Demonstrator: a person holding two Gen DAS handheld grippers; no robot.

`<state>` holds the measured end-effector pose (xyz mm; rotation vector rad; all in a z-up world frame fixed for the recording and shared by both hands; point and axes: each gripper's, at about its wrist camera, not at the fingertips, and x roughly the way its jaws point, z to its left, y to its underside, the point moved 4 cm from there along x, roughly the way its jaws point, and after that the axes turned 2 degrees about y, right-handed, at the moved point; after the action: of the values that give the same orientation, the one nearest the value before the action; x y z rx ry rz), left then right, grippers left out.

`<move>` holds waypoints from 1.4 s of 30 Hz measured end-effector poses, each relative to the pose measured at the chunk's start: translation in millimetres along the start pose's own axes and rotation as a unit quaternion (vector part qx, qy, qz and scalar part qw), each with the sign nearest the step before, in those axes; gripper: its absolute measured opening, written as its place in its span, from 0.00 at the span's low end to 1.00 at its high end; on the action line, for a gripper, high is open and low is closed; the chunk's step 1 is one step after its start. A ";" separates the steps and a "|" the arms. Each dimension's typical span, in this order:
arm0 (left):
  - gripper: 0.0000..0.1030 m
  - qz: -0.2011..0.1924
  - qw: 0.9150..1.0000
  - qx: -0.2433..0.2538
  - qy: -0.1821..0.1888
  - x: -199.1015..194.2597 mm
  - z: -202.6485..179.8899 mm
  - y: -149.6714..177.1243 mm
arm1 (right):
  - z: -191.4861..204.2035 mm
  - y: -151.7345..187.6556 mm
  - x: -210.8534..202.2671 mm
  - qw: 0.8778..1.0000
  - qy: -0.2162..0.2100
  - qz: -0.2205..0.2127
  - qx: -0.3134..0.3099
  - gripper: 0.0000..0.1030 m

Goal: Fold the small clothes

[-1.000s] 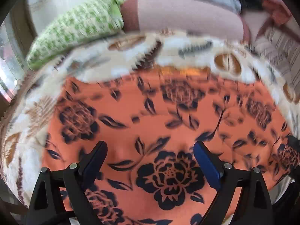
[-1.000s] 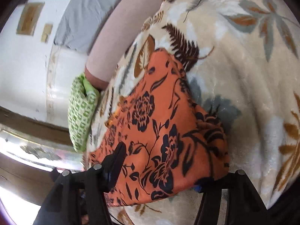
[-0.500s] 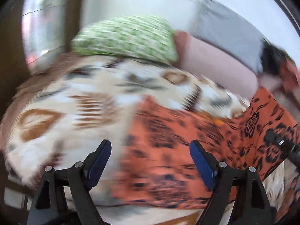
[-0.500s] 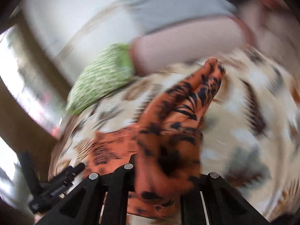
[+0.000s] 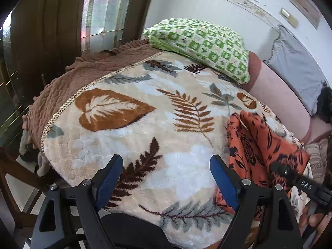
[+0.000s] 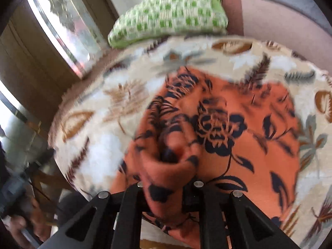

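Left wrist view shows one orange floral garment [image 5: 257, 145] bunched at the right side of your leaf-print blanket [image 5: 145, 128], which covers a bed. One green checked pillow [image 5: 203, 43] lies at the far end, beside a pink bolster [image 5: 278, 95]. Your left tool [image 5: 166, 174] hangs over bare blanket with its two blue pads [image 5: 110, 178] spread wide apart, holding nothing. Your right tool [image 6: 168, 195] has its fingers drawn close together and clamped on a gathered fold of the garment, which bulges up between them; the rest of the cloth spreads over the blanket beyond. That view is blurred.
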<state>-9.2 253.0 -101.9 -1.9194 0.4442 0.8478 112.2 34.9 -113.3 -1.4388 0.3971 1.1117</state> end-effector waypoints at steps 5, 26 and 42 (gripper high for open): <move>0.84 0.015 1.000 0.004 -0.006 4.4 3.2 4.7 | 33.5 42.4 53.6 0.995 0.021 0.057 -0.073 0.20; 0.84 0.100 0.987 0.119 0.040 47.6 -102.6 30.8 | -61.9 86.7 -52.8 0.970 -0.185 -0.053 0.149 0.91; 0.84 0.017 0.969 0.238 0.059 27.3 -196.1 -11.8 | -201.0 104.8 -27.0 0.858 -0.319 0.006 0.402 0.91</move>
<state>89.9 87.8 -55.0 -1.5229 0.6864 0.5823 95.3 -180.6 -186.9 -0.2951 0.3255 1.1602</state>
